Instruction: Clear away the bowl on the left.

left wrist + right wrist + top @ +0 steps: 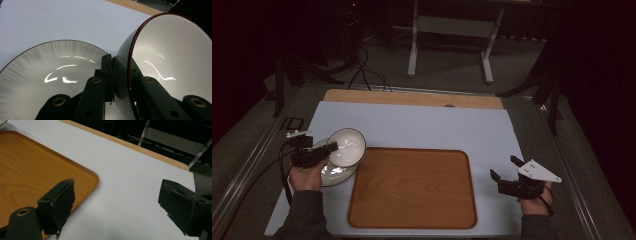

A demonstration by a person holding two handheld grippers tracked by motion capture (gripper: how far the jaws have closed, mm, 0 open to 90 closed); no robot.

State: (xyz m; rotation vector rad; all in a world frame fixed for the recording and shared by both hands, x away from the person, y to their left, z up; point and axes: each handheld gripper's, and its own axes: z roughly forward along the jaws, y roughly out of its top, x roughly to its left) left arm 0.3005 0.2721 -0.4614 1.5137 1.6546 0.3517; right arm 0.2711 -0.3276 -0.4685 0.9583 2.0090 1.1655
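High view: we see the left tongs (pixel 326 150) closed on the rim of a bowl (pixel 348 147), which is tipped on edge above a plate (pixel 333 173) at the left of the surface (pixel 422 125), just beside the wooden tray (pixel 412 187). In the left gripper view the jaws pinch the bowl (pixel 170 50) wall, one jaw inside and one outside, right at the dark-edged rim; the plate (pixel 50 70) sits below. We judge the bowl glazed ceramic or lacquer: stiff, glossy, likely slippery and breakable, moderate weight for a one-sided rim pinch, so it may swing or slip if tilted further. The rim is the only practical hold; a grip deeper over the wall looks safer. The plate looks equally hard and chip-prone, so contact between the two is a risk.

The right tongs (pixel 117 207) stand wide open, holding nothing, over bare surface just beside the tray corner (pixel 75 177).

No brands, labels or readable writing that we can find.
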